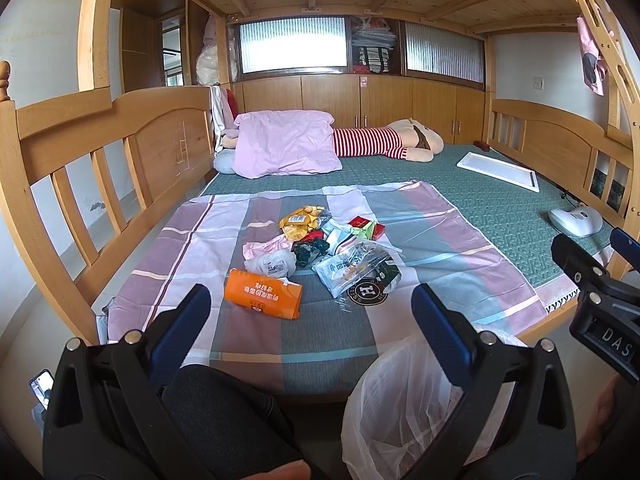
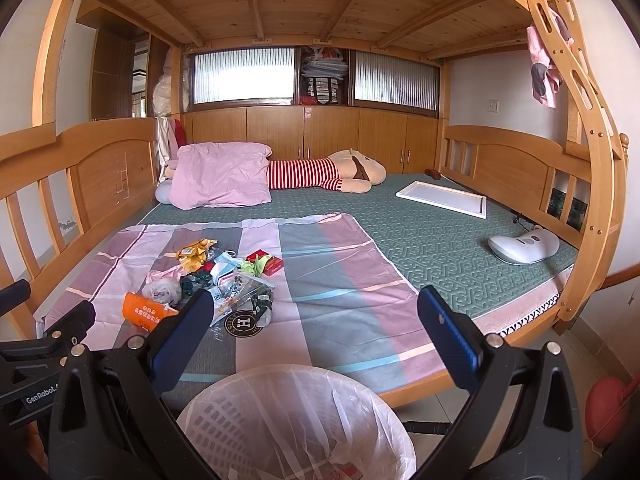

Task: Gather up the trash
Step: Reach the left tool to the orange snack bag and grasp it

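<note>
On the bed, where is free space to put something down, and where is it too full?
Free: the striped sheet right of the trash pile, and the green mat between sheet, white tray and white device. Crowded: the sheet's left-middle, wrappers around the orange packet.

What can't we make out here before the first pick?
- Bin contents: right wrist view, the liner's folds veil most of the inside and the bottom edge cuts it off.
- Orange packet: right wrist view, a tong finger covers its near end.
- Items low in the trash pile: left wrist view, upper wrappers cover them.
</note>
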`<action>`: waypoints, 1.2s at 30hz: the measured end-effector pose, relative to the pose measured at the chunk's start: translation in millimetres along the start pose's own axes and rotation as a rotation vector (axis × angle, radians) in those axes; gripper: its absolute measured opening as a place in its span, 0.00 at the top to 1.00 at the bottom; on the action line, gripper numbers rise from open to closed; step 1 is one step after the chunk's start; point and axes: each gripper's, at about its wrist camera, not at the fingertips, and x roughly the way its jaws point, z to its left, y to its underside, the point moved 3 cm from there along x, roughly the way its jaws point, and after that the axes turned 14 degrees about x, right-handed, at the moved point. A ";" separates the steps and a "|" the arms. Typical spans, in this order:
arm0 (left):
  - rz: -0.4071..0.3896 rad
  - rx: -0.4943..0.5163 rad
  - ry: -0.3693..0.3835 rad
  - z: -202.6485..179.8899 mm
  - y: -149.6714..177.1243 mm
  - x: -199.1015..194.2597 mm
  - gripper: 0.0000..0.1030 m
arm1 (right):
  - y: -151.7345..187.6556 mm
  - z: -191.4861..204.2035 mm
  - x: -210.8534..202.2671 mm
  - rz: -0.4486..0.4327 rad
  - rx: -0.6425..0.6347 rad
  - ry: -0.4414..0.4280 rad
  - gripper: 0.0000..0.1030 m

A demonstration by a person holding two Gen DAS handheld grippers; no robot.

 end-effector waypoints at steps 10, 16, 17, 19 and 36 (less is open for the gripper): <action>0.053 -0.064 0.023 28.1 6.9 32.1 0.03 | -2.7 4.6 18.5 0.054 0.048 -0.079 0.03; 0.180 -0.372 0.139 125.2 48.9 104.9 0.04 | 6.1 -0.8 67.4 0.211 0.172 -0.141 0.03; 0.190 -0.435 0.138 143.3 58.5 115.4 0.04 | 7.0 -3.4 70.2 0.206 0.181 -0.132 0.03; 0.221 -0.559 0.136 173.6 75.6 137.6 0.04 | 10.2 -5.4 80.9 0.225 0.171 -0.114 0.03; 0.671 -0.639 0.223 98.6 108.4 380.1 0.04 | 32.3 18.3 175.0 0.422 0.015 -0.127 0.03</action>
